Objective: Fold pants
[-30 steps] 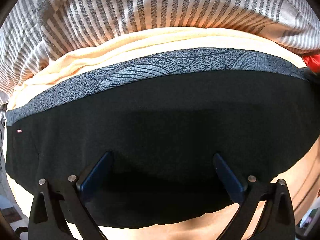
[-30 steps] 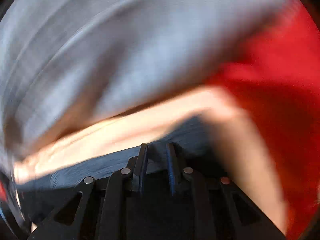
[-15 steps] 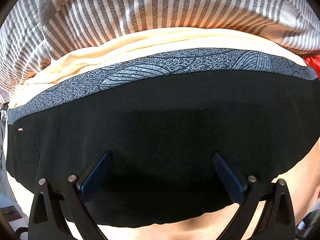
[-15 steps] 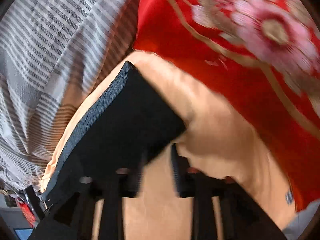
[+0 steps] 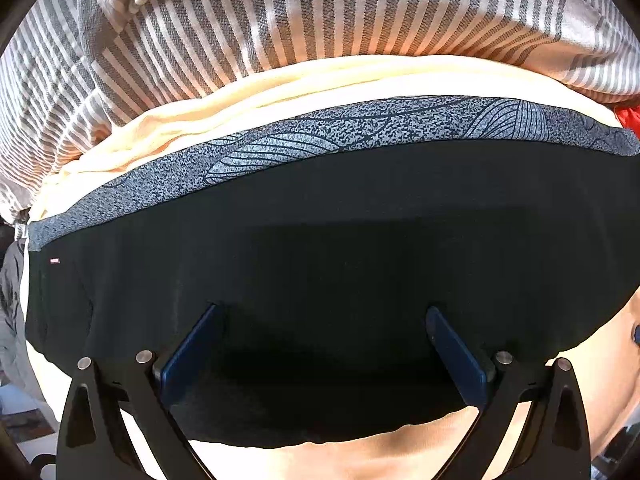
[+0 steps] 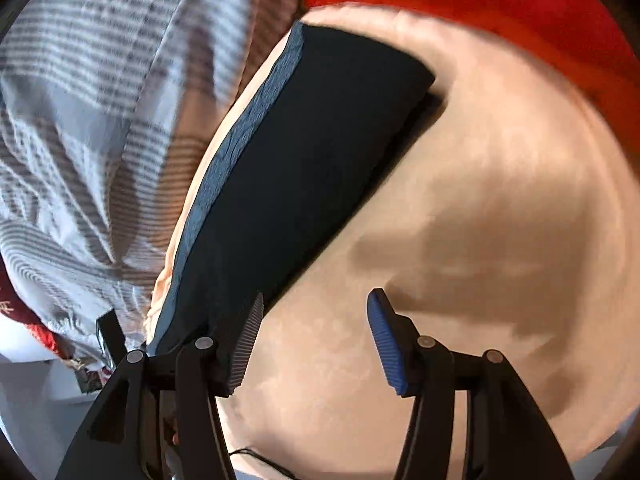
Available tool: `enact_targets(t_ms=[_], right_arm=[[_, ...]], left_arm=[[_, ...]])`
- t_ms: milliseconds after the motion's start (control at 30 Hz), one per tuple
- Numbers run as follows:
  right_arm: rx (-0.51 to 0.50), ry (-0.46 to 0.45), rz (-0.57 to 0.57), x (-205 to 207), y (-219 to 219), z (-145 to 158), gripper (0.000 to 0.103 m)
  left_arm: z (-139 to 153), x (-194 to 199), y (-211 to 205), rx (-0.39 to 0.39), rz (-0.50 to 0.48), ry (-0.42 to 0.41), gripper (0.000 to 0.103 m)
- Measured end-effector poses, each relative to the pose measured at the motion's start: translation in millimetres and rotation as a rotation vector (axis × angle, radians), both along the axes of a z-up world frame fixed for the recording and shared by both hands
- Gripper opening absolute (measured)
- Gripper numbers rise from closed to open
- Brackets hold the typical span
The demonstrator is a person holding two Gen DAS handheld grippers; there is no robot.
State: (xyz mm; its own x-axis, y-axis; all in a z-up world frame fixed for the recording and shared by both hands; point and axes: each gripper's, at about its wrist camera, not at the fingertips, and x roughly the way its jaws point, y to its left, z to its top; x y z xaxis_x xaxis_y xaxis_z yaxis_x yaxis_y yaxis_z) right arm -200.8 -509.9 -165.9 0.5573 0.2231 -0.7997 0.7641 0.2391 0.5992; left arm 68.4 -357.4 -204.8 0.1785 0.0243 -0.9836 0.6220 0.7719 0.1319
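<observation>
A peach sheet (image 6: 500,184) is being seen spread over the bed, bordered by a grey-and-white striped blanket (image 5: 280,16) and a red cloth (image 6: 520,4). The black pants (image 5: 340,248), folded into a compact band, are being shown lying flat on the sheet, their grey patterned waistband (image 5: 360,132) running along the edge nearest the blanket. The left gripper (image 5: 320,320) is being held directly over the pants, its jaws spread wide with dark fabric lying between and beneath them, nothing pinched. The right gripper (image 6: 316,308) is being held beside the pants' near end, its jaws opening over bare sheet, with nothing between them.
</observation>
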Motion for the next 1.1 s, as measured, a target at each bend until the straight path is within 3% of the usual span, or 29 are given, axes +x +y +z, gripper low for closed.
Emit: enact_targets(t_ms=[533, 767, 933, 1100], right_arm=[[0.034, -0.068, -0.024, -7, 3, -4, 0.062], [0.049, -0.169, -0.191, -23, -21, -17, 0.062], [0.070, -0.235, -0.268, -28, -32, -33, 0.062], [0.070, -0.305, -0.294, -19, -41, -40, 0.062]], left_arm=[[15, -7, -17, 0.047, -0.019, -0.030, 0.103], [54, -23, -56, -0.076, -0.085, -0.037, 0.103], [38, -32, -93, -0.082, -0.114, -0.009, 0.103], [17, -39, -95, -0.056, -0.085, 0.034, 0.103]])
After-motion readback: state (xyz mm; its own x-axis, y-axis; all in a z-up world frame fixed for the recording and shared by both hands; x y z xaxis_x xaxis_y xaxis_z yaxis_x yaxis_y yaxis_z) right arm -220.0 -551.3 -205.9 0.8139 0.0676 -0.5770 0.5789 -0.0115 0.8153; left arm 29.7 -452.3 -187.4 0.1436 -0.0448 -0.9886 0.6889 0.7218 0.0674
